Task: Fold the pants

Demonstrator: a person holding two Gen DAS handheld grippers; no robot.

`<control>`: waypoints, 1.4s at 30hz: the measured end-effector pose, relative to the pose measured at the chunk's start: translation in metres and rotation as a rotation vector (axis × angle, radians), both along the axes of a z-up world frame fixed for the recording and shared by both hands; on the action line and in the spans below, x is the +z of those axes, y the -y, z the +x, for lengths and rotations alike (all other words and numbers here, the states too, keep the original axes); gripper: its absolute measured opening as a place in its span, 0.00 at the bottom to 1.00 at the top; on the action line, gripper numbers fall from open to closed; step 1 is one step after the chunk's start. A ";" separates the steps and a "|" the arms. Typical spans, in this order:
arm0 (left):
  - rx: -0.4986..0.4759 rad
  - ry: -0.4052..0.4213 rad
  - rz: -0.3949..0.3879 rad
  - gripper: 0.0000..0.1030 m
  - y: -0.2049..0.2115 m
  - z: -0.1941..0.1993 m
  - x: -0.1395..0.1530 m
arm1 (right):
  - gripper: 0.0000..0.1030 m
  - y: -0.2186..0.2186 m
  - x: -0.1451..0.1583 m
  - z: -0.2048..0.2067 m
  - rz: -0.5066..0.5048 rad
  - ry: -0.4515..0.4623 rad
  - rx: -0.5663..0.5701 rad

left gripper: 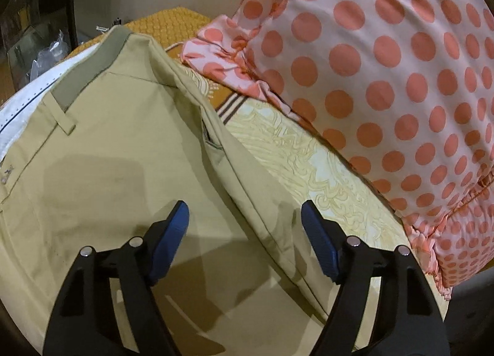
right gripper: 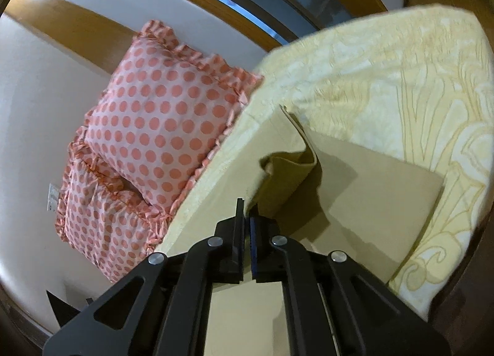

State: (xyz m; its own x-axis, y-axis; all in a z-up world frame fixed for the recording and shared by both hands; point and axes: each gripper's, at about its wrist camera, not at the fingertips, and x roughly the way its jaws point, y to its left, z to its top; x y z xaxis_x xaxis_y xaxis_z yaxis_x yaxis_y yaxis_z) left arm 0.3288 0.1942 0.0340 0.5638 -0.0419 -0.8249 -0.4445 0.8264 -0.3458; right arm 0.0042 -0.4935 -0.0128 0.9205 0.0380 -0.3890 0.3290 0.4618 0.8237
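Khaki pants (left gripper: 117, 152) lie on the bed, waistband (left gripper: 92, 66) at the far left with white lining showing. My left gripper (left gripper: 245, 226) is open and empty, hovering just above the pants near their right edge. In the right wrist view my right gripper (right gripper: 247, 217) is shut on a lifted edge of a pant leg (right gripper: 287, 177); the fabric rises in a fold from the jaws. The rest of that leg (right gripper: 370, 195) lies flat on the bed beyond.
A pale yellow patterned bedspread (left gripper: 308, 158) covers the bed (right gripper: 401, 84). Pink polka-dot pillows (left gripper: 386, 63) sit close on the right of the pants and also show in the right wrist view (right gripper: 160, 121). A wooden headboard (right gripper: 77, 26) stands behind.
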 end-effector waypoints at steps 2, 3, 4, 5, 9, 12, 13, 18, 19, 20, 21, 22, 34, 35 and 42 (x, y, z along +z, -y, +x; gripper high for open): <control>0.010 0.000 0.009 0.66 -0.001 -0.001 -0.001 | 0.25 0.001 -0.004 0.003 0.025 -0.008 0.000; 0.018 -0.004 0.025 0.51 -0.001 0.000 -0.001 | 0.25 0.000 -0.003 0.005 0.013 -0.018 -0.005; 0.015 -0.005 0.034 0.23 -0.002 0.000 -0.002 | 0.25 -0.002 -0.001 0.009 -0.015 -0.030 -0.008; -0.018 0.008 -0.018 0.10 -0.004 -0.001 -0.005 | 0.23 -0.003 -0.001 0.013 -0.041 -0.034 -0.004; -0.041 0.108 -0.050 0.04 -0.012 -0.040 0.017 | 0.02 0.003 0.003 0.009 -0.021 0.037 -0.012; -0.083 0.234 -0.011 0.04 -0.012 -0.111 0.048 | 0.02 0.004 0.026 -0.010 -0.095 0.111 -0.029; -0.088 0.281 -0.007 0.04 -0.014 -0.147 0.055 | 0.02 0.005 0.034 -0.019 -0.131 0.125 -0.038; -0.064 0.304 -0.014 0.05 -0.011 -0.261 0.035 | 0.02 0.024 0.025 -0.037 -0.134 0.097 -0.068; -0.052 0.286 -0.028 0.05 -0.010 -0.279 0.023 | 0.02 0.027 0.019 -0.038 -0.125 0.084 -0.070; -0.036 0.269 -0.044 0.05 -0.010 -0.295 0.010 | 0.02 0.030 0.013 -0.039 -0.120 0.064 -0.076; -0.019 0.253 -0.053 0.05 -0.010 -0.309 -0.001 | 0.02 0.033 0.006 -0.040 -0.116 0.040 -0.080; -0.006 0.243 -0.060 0.05 -0.010 -0.316 -0.007 | 0.02 0.033 0.001 -0.041 -0.112 0.026 -0.081; 0.024 0.293 0.015 0.05 0.005 -0.370 -0.019 | 0.02 0.027 -0.013 -0.062 -0.167 -0.080 -0.112; 0.016 0.301 0.028 0.06 0.007 -0.371 -0.019 | 0.03 0.025 -0.011 -0.062 -0.188 -0.095 -0.114; 0.119 0.401 0.167 0.56 0.004 -0.406 0.007 | 0.72 0.011 0.007 -0.090 -0.344 -0.094 -0.289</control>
